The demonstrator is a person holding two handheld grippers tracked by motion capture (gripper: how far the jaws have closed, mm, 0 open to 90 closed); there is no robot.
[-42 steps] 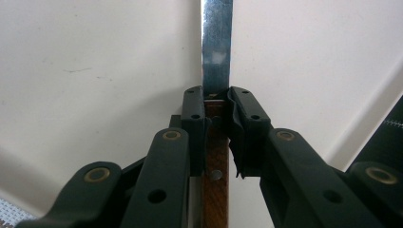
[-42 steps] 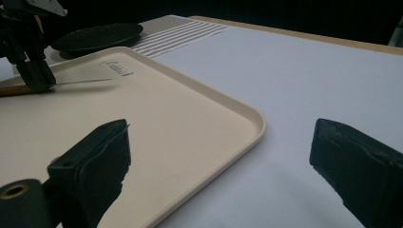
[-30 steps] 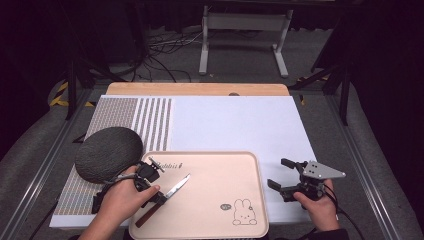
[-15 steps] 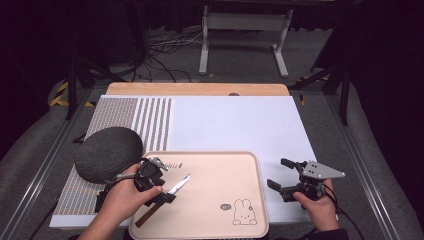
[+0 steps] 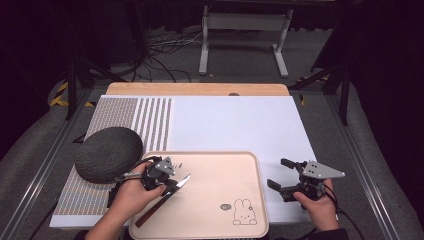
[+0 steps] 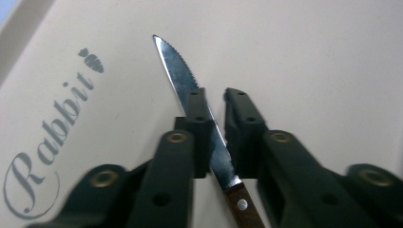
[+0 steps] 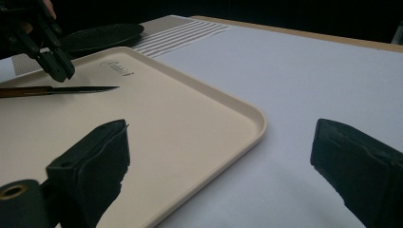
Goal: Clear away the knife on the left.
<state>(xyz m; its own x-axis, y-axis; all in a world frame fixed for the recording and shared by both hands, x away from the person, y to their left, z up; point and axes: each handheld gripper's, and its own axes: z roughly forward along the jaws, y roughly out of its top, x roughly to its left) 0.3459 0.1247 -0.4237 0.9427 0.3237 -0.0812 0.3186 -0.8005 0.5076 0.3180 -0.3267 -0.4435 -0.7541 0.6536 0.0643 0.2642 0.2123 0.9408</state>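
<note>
A knife [image 5: 165, 197] with a brown wooden handle and a serrated blade lies slanted on the left part of a beige tray [image 5: 220, 167]. My left gripper [image 5: 171, 185] is low over it where blade meets handle. In the left gripper view its jaws have just been closing to a narrow gap, and they pinch the blade [image 6: 178, 71] of the knife, which runs up between them [image 6: 216, 92]. The knife still rests flat on the tray [image 7: 190, 123]. My right gripper [image 5: 280, 174] is held over the white table just right of the tray, jaws wide open [image 7: 221, 128] and empty.
A dark grey oval cushion [image 5: 109, 154] sits left of the tray on a striped mat [image 5: 150, 120]. The white tabletop [image 5: 235, 120] stretches behind the tray. A rabbit drawing [image 5: 244, 215] marks the tray's near right corner. Metal rails run along both table sides.
The left gripper has shifted slightly toward the knife's blade end and its jaws have drawn together around the knife. The knife and the right gripper have stayed where they were.
</note>
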